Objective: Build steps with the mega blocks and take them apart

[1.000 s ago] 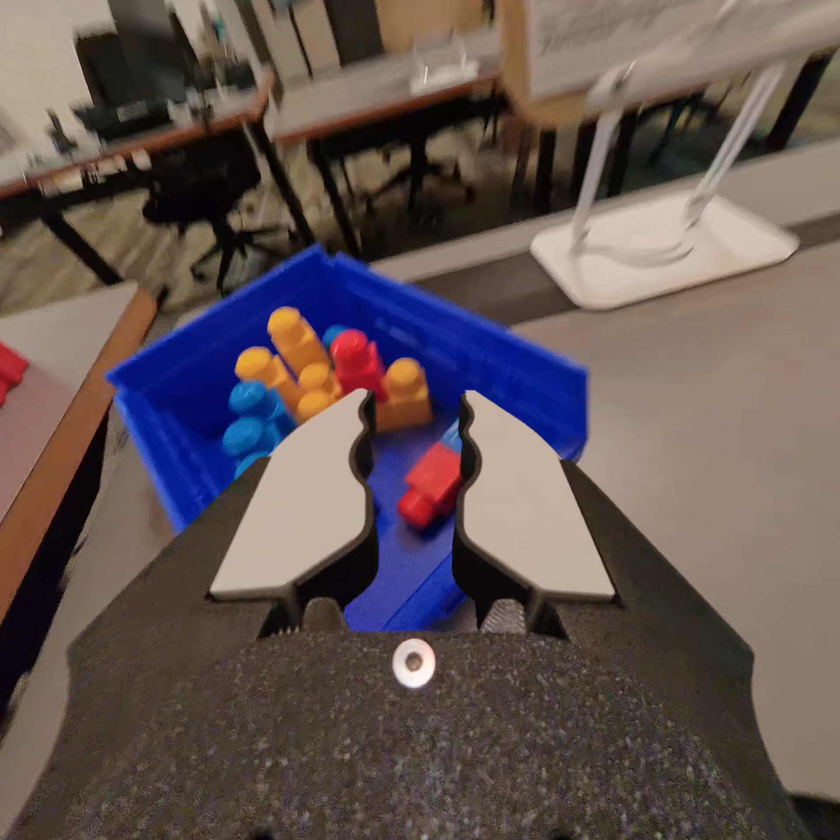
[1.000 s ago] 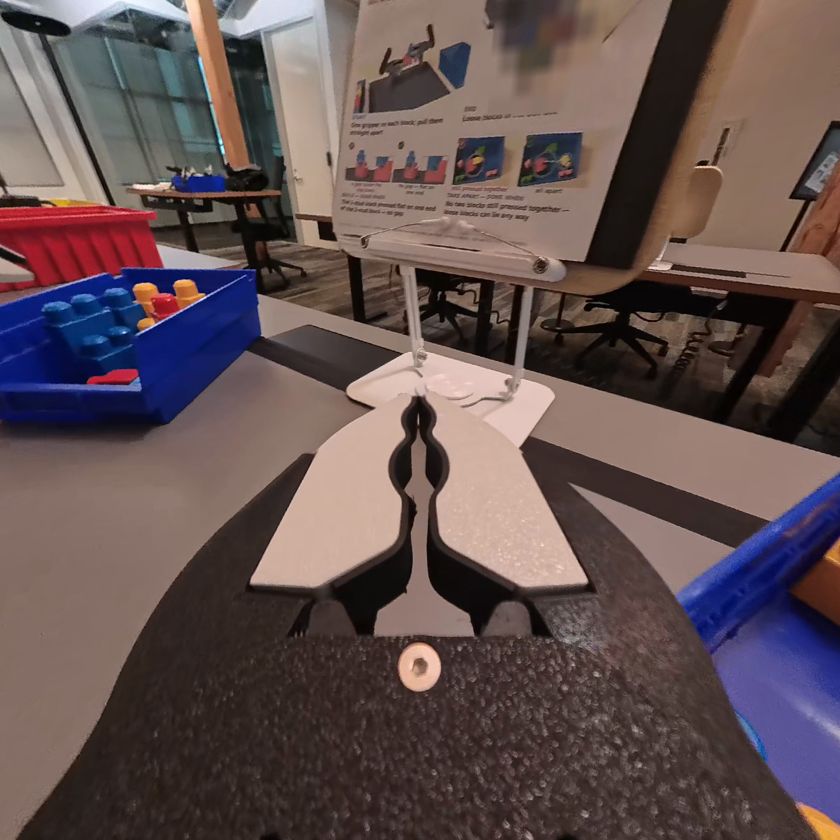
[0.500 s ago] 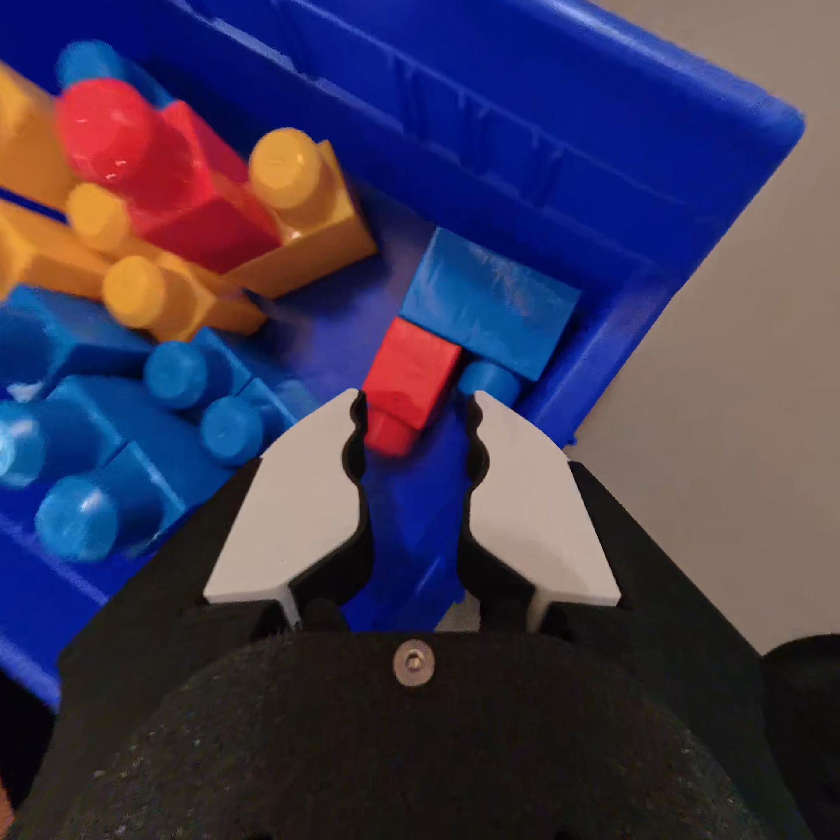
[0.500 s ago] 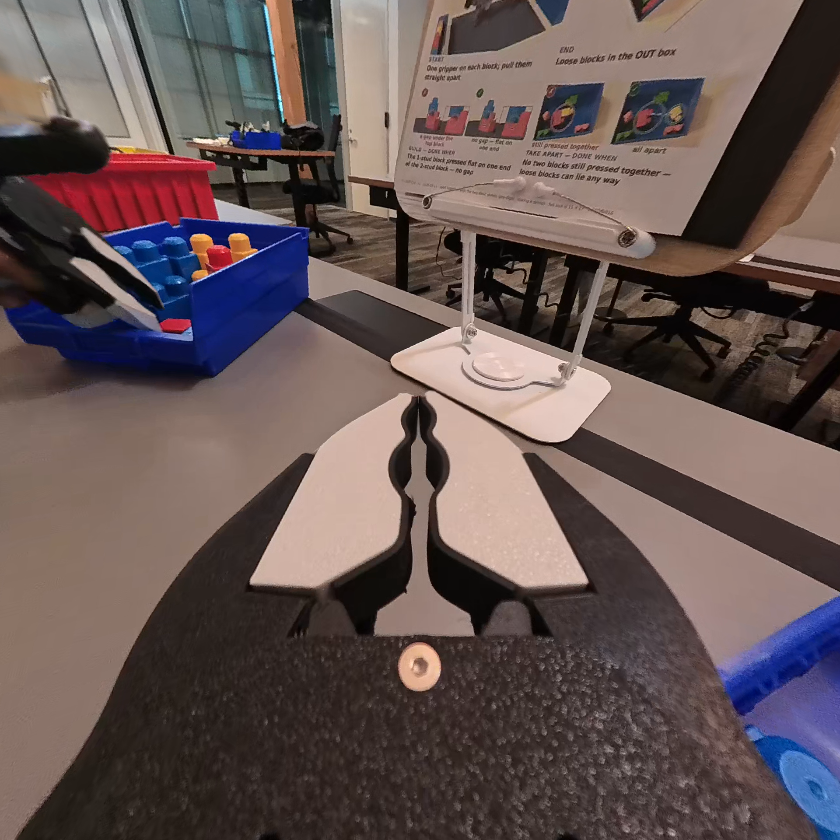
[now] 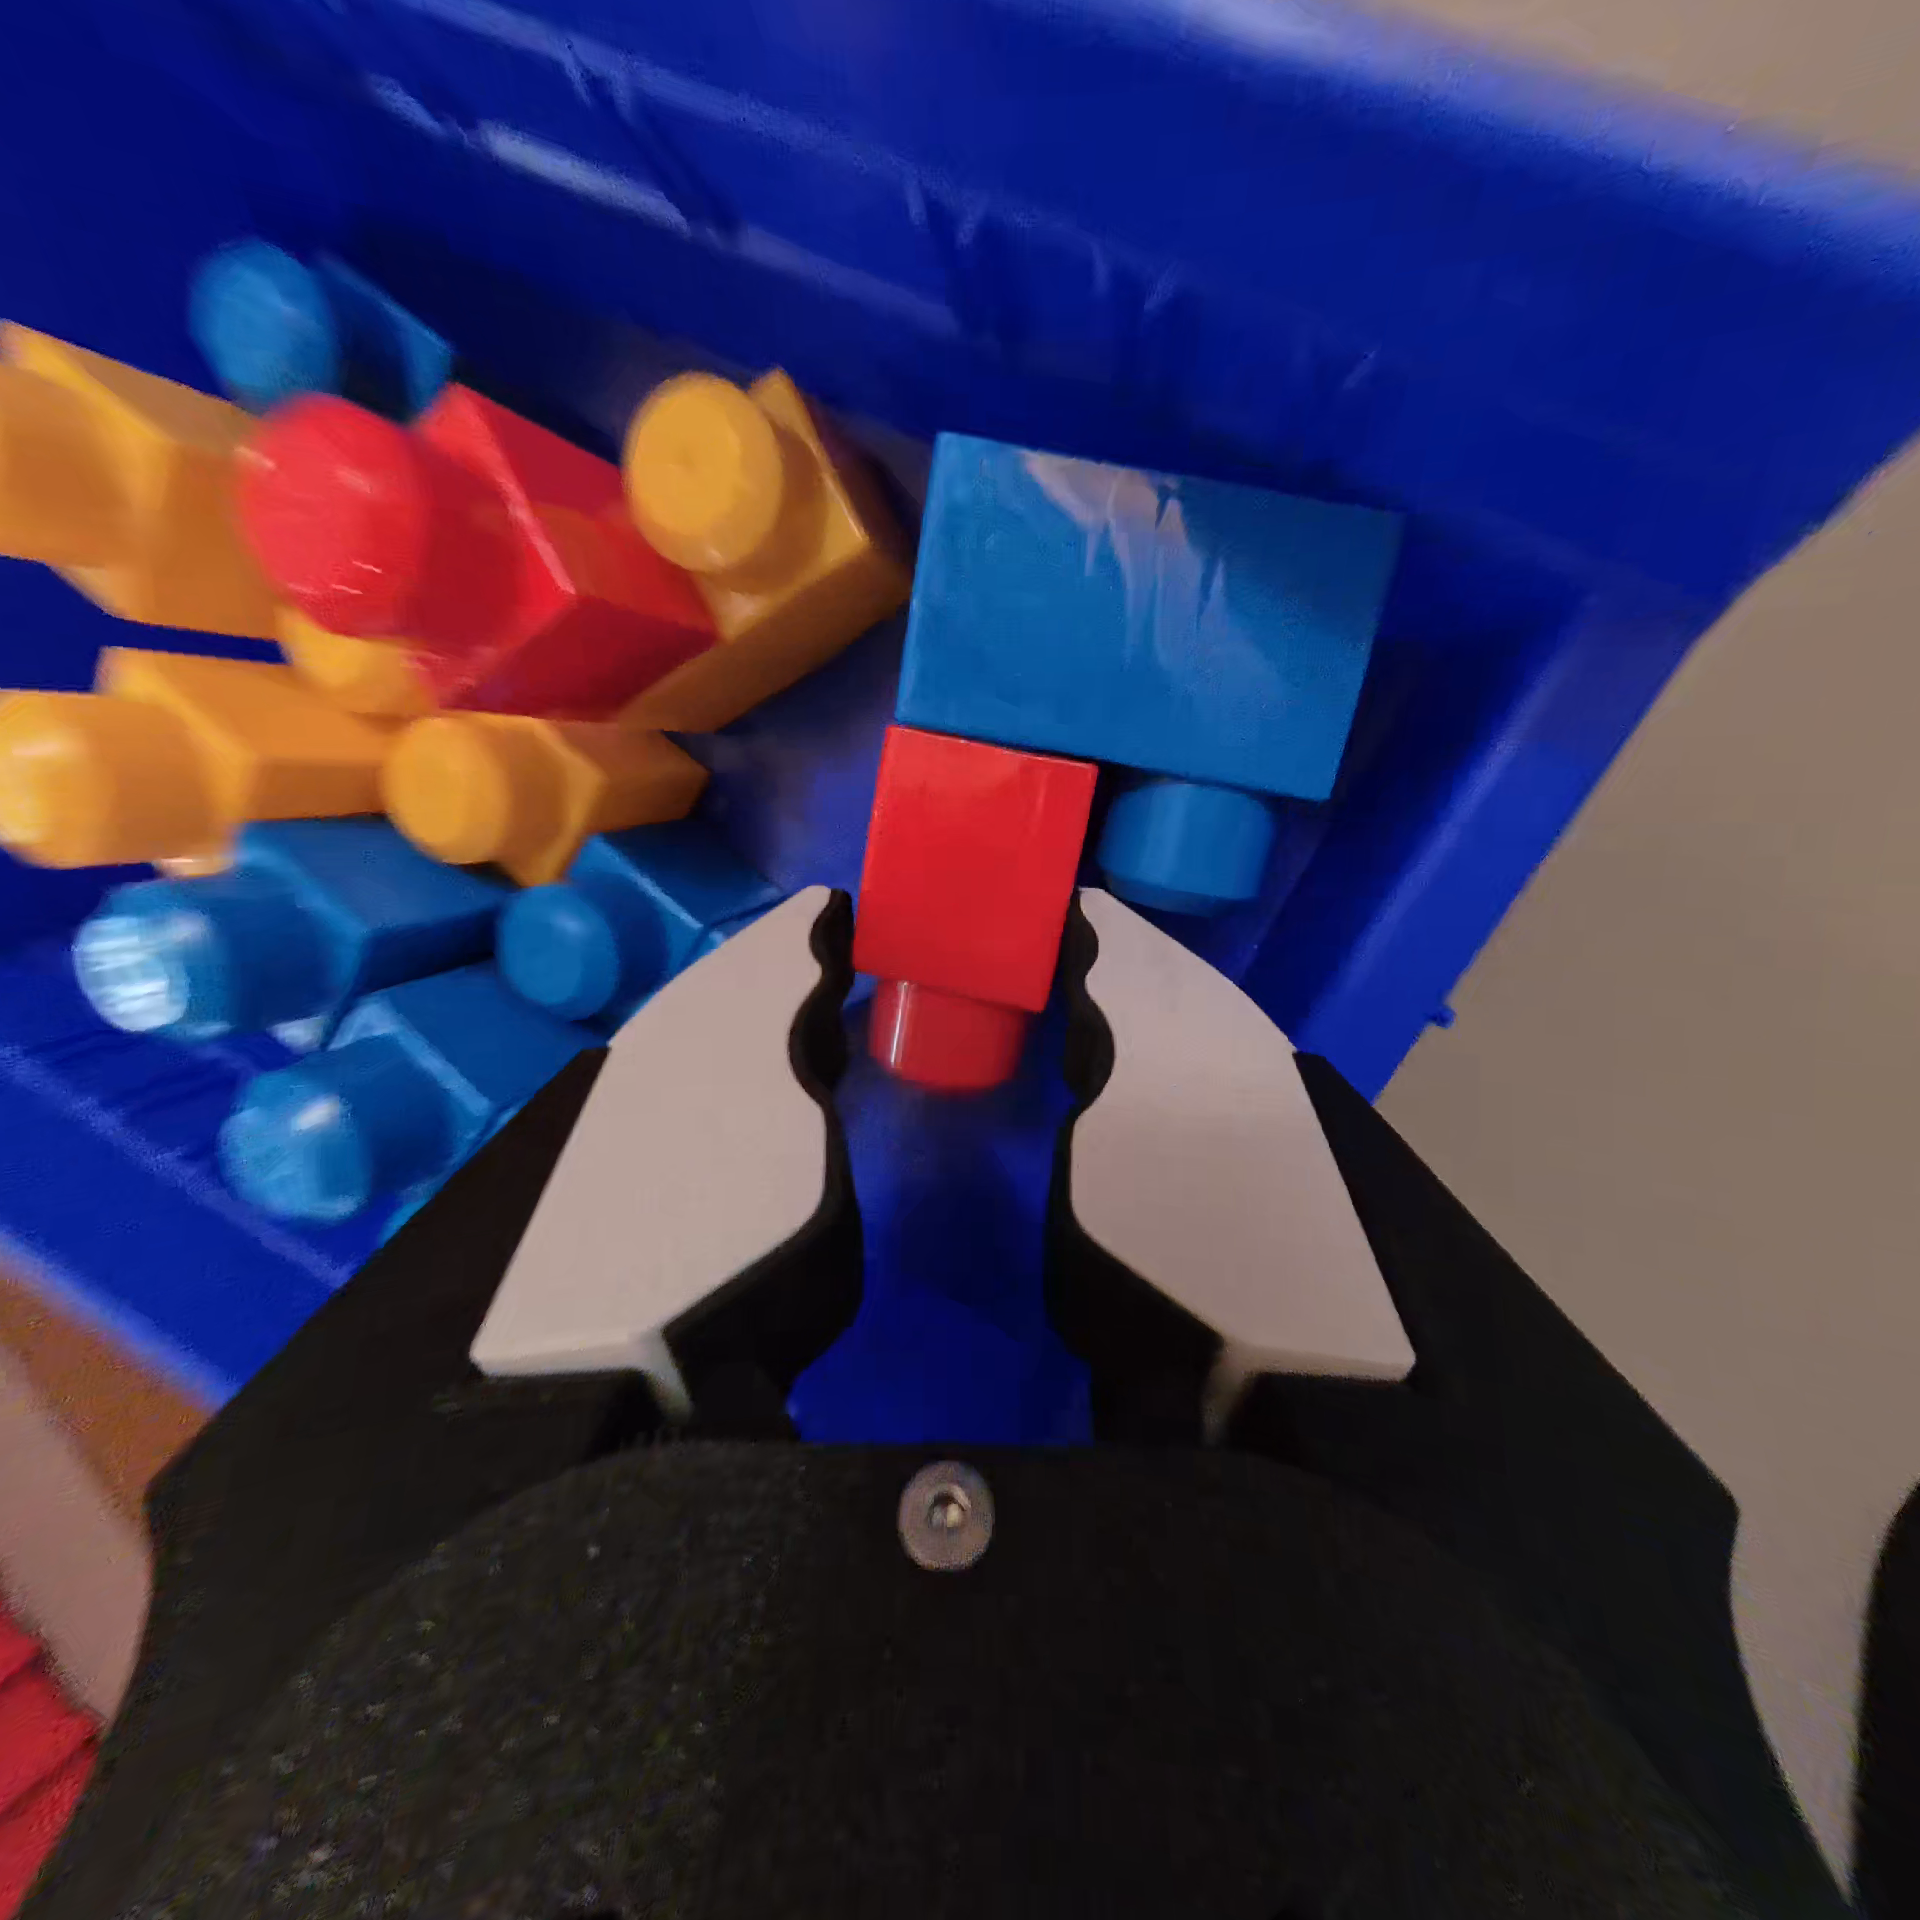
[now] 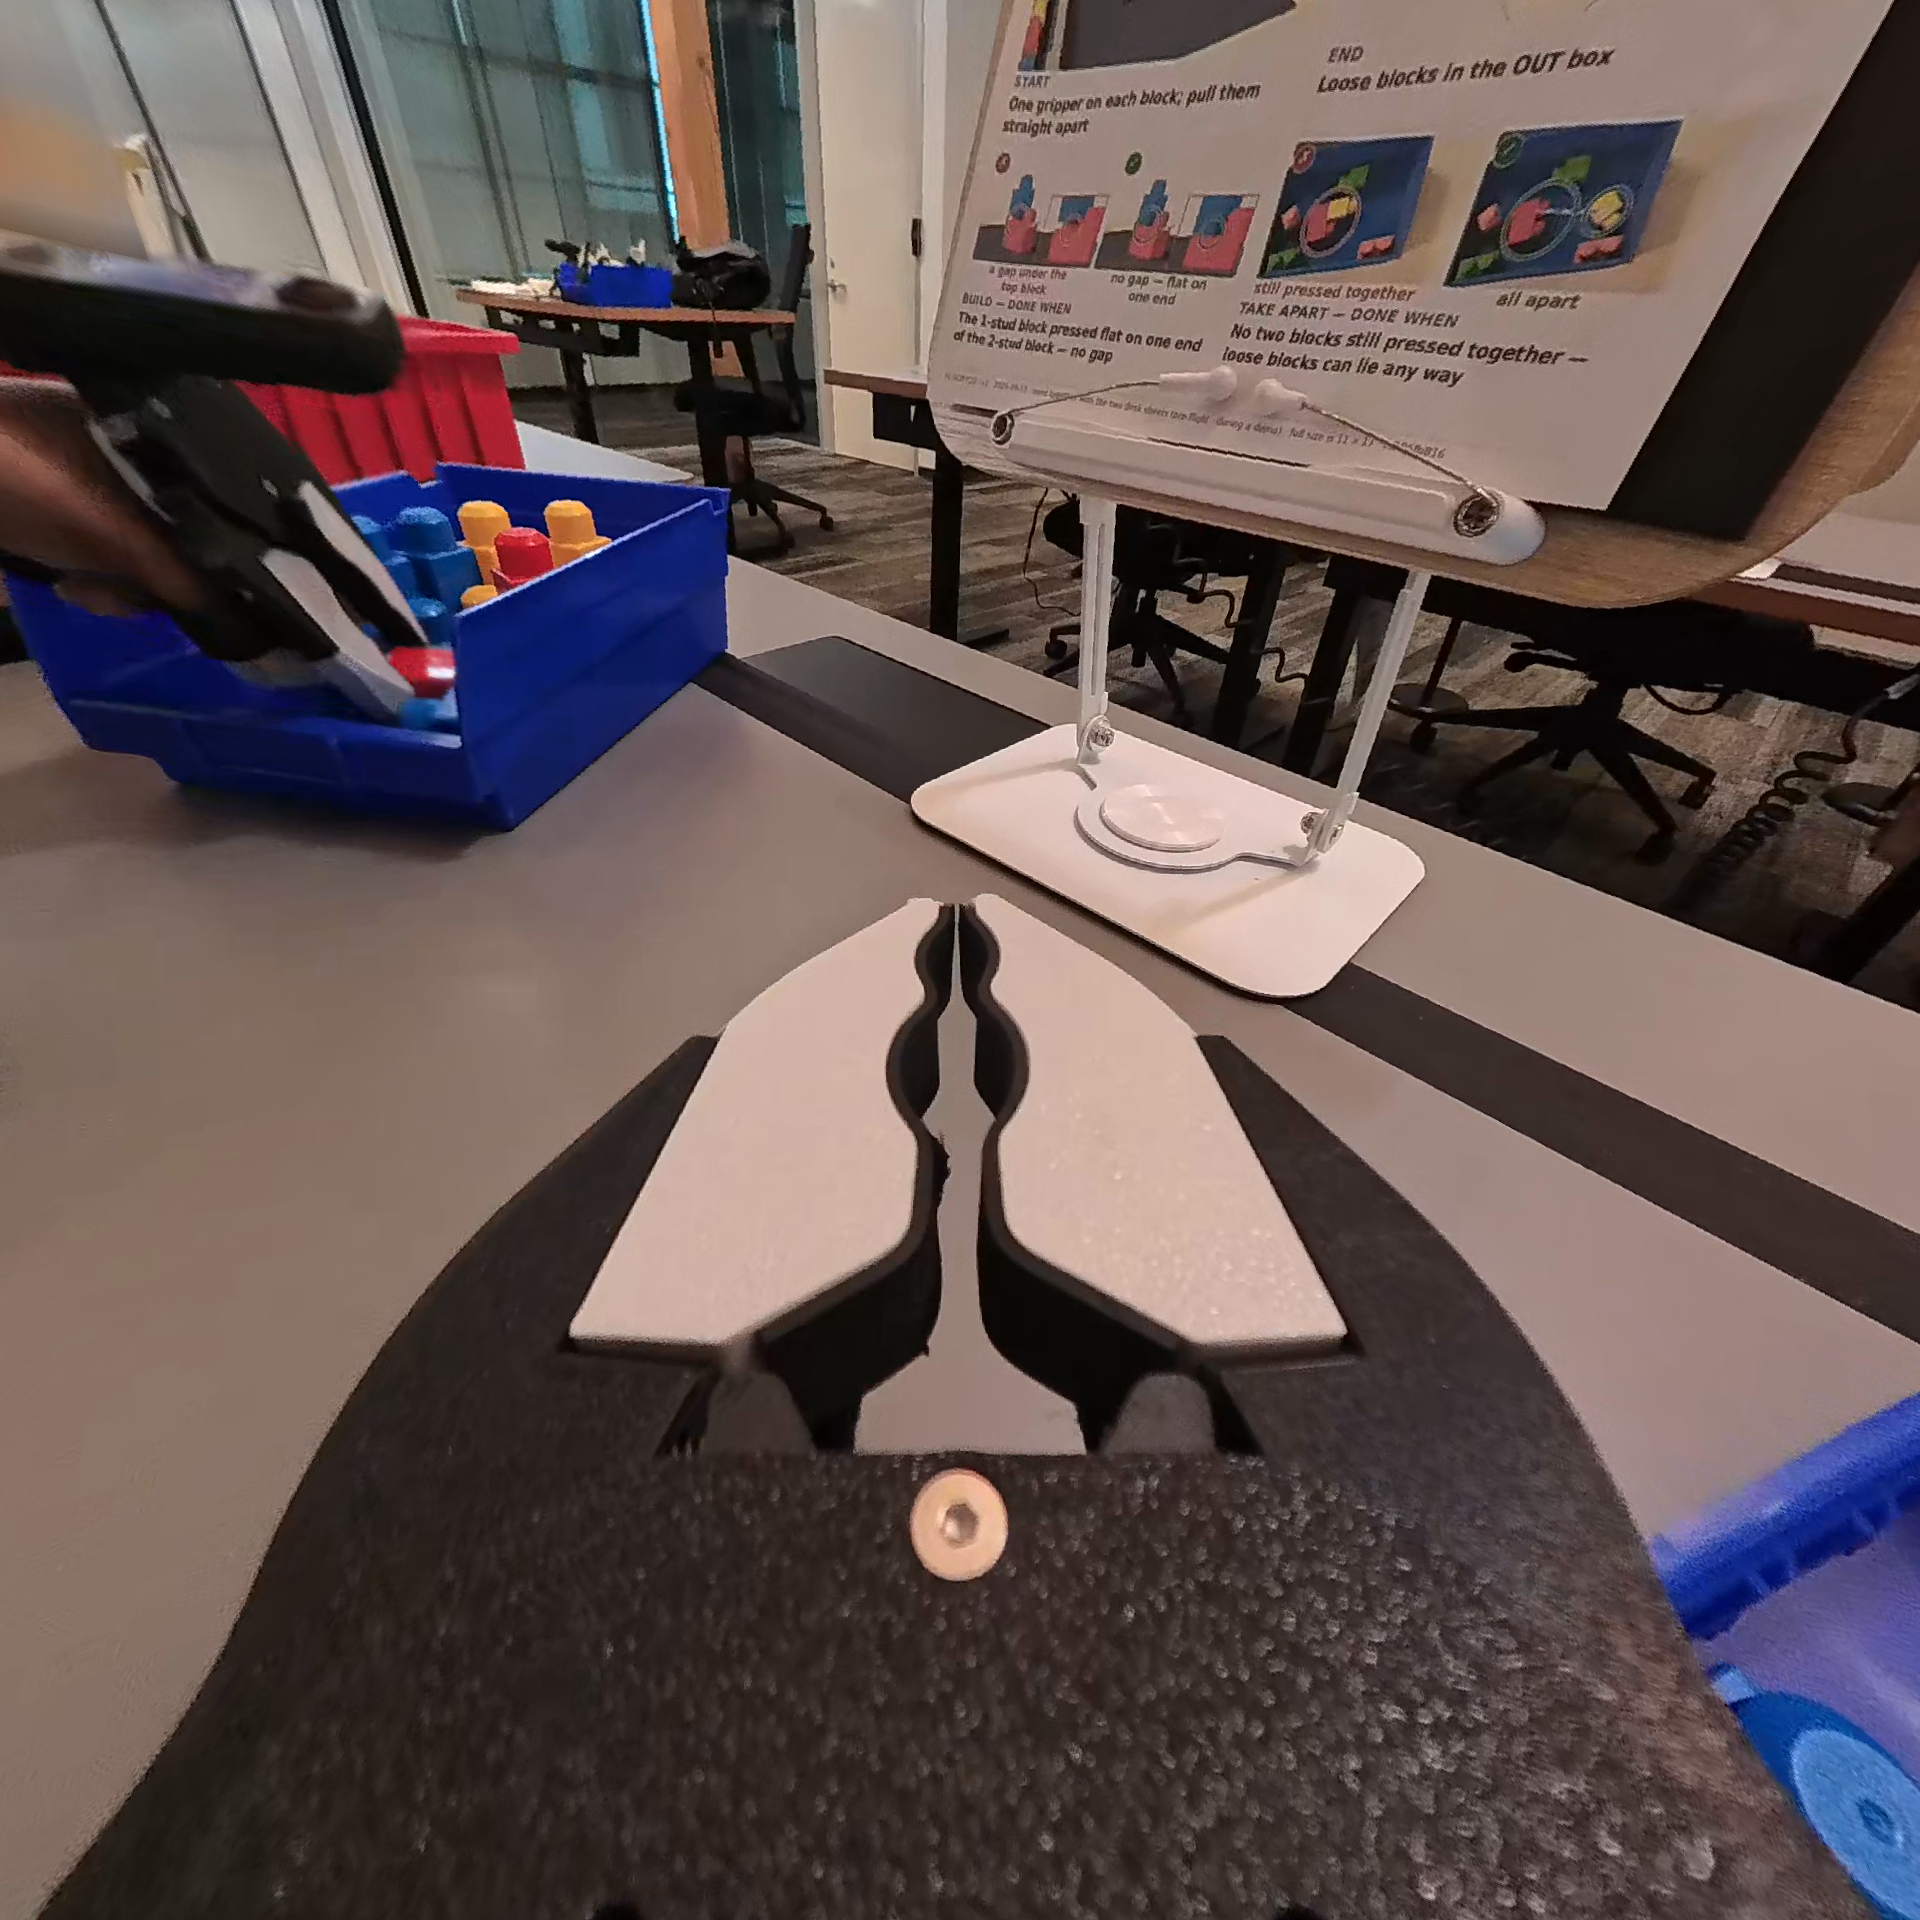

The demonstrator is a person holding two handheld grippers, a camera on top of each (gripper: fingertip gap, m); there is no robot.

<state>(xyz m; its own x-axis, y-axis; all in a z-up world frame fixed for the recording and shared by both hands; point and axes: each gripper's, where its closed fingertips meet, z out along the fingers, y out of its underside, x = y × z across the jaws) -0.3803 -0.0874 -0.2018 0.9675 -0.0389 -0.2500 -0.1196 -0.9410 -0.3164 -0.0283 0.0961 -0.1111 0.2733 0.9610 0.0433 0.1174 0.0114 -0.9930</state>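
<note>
A red one-stud block lies on its side in the blue bin, joined to a blue two-stud block. My left gripper is open, with its fingertips on either side of the red block's near end and close against it. Several loose orange, red and blue blocks lie to the left in the bin. The right wrist view shows the left gripper dipped into that bin. My right gripper is shut and empty, above the grey table.
A white stand holding an instruction sheet is ahead of the right gripper. A second blue bin with a blue block is at the lower right. A red bin sits behind the first bin. Across from one pair of fingers to the other is roughly 40 centimeters.
My left gripper has gone down into the blue bin and forward until its tips flank the red block. The right gripper has shifted slightly and stays shut.
</note>
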